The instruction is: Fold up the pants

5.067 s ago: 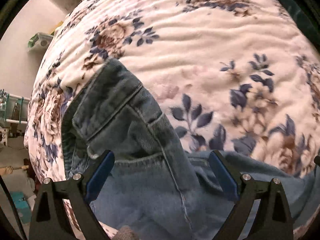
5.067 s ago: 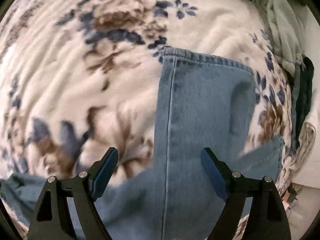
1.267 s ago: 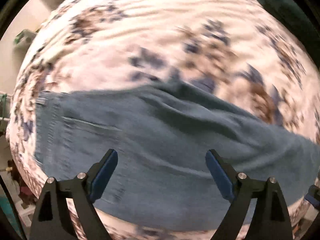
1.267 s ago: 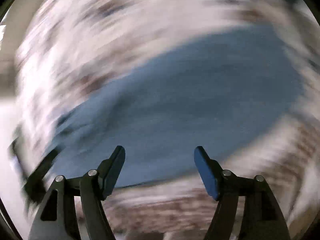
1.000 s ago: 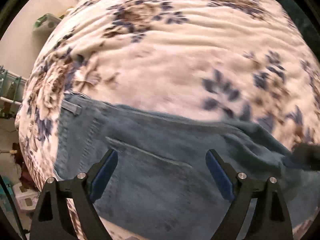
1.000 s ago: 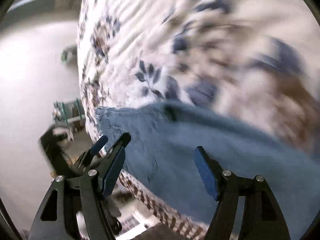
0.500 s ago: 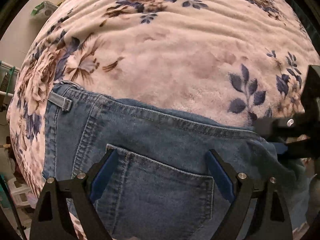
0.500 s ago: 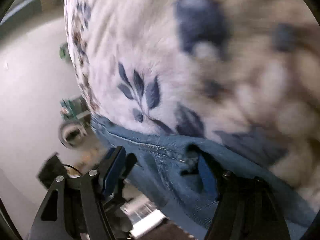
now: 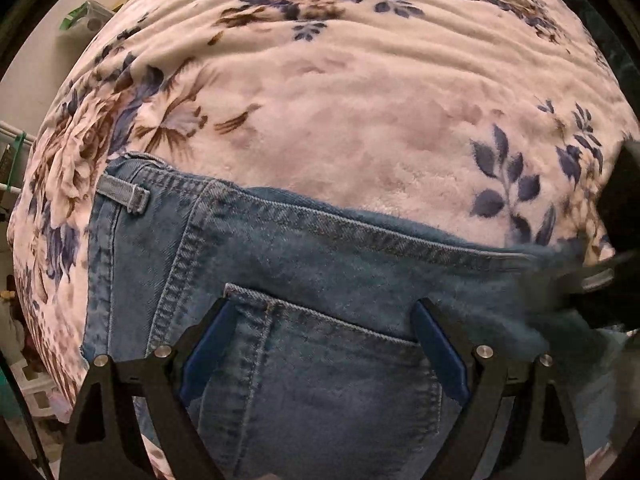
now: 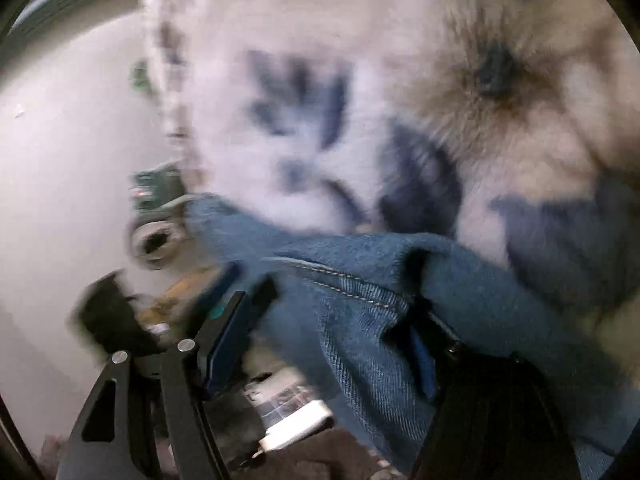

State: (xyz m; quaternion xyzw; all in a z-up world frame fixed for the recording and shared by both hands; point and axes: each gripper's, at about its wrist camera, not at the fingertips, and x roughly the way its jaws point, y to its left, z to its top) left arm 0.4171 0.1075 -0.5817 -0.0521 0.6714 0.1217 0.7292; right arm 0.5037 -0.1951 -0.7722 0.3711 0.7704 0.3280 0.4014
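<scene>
Blue denim pants (image 9: pixel 320 264) lie flat on a floral blanket (image 9: pixel 340 92), back pocket (image 9: pixel 328 360) up and a belt loop (image 9: pixel 122 198) at the left. My left gripper (image 9: pixel 322 308) points down over the pocket, open, with both blue pads apart from the cloth. In the blurred right wrist view, the pants' seamed edge (image 10: pixel 352 292) bunches between the fingers of my right gripper (image 10: pixel 328 304). Its jaws are closing. A denim fold covers part of the right pad, and the left pad (image 10: pixel 224 344) stands free of the cloth. The right gripper's black body (image 9: pixel 618 208) shows at the left view's right edge.
The blanket's edge drops off at the left toward a pale wall and a green-lidded box (image 9: pixel 86 20). Shelving and clutter (image 9: pixel 16 360) sit below that edge. A round lens (image 10: pixel 154 242) and a blurred black frame (image 10: pixel 108 316) show left of the pants in the right wrist view.
The left gripper has sunk closer over the back pocket. The right gripper came down onto the pants' far edge, which now lies between its fingers, and its body entered the left view.
</scene>
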